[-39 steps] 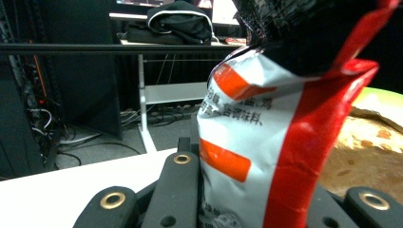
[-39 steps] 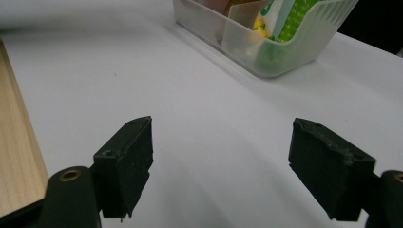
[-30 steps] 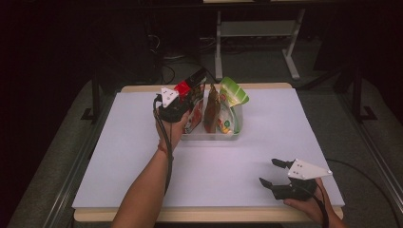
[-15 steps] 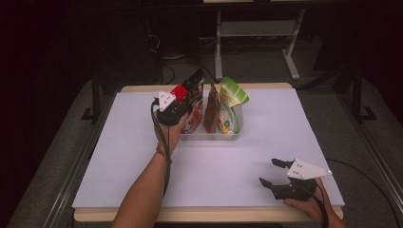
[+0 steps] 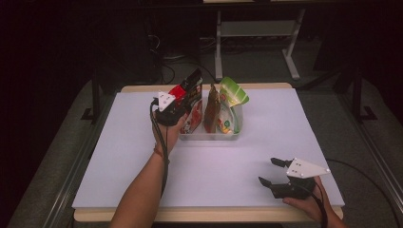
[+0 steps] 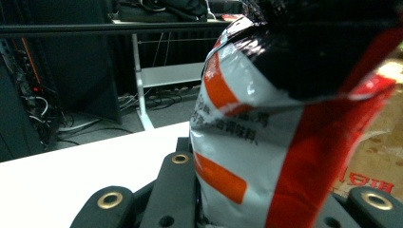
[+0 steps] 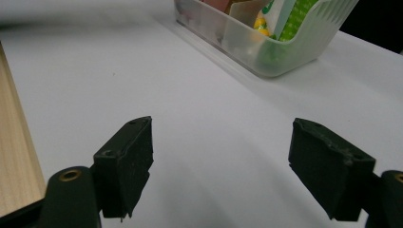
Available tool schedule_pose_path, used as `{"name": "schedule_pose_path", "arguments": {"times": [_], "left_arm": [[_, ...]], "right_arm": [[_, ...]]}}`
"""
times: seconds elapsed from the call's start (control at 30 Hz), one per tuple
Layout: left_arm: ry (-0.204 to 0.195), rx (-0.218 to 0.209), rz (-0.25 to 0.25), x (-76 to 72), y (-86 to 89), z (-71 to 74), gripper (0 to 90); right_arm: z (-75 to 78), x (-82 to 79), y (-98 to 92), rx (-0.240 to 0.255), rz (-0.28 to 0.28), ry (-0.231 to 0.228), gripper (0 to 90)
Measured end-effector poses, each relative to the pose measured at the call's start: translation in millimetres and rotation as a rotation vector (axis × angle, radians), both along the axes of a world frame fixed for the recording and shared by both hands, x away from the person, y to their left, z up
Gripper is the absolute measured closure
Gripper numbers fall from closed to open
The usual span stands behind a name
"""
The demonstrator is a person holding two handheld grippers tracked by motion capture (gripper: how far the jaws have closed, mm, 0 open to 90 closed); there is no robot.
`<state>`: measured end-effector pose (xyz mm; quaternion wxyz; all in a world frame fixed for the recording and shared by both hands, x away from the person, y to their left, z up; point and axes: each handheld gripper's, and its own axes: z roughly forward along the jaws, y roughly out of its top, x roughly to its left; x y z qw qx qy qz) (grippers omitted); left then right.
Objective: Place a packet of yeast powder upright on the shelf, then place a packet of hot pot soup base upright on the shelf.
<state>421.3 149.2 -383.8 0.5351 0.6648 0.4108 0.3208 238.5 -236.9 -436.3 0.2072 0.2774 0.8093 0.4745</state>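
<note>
My left gripper [image 5: 186,102] is shut on a red, black and white snack bag [image 5: 192,90] and holds it upright at the left end of a clear plastic bin [image 5: 209,137]. In the left gripper view the bag [image 6: 285,118] is pinched between the two black jaws of that gripper [image 6: 273,194]. A brown pouch [image 5: 212,107] and a green pouch [image 5: 231,102] stand in the bin beside it. My right gripper [image 5: 269,171] rests low near the table's front right, open with nothing between its jaws. From the right gripper [image 7: 221,152] the bin [image 7: 247,45] lies farther off.
A white mat [image 5: 294,128] covers the table, with a wooden edge [image 7: 16,156] along the front. A pale metal stand [image 5: 290,57] and cables sit on the dark floor behind the table. Bare mat lies between the bin and the right gripper.
</note>
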Motion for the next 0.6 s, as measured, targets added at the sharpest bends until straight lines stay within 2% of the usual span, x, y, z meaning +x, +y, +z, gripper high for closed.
{"name": "schedule_pose_path", "arguments": {"times": [0.6], "left_arm": [[0.022, 0.055, -0.037, -2.1, 0.1, 2.9, 76.3]], "right_arm": [[-0.7, 0.4, 1.0, -0.009, 0.001, 0.005, 22.0]]}}
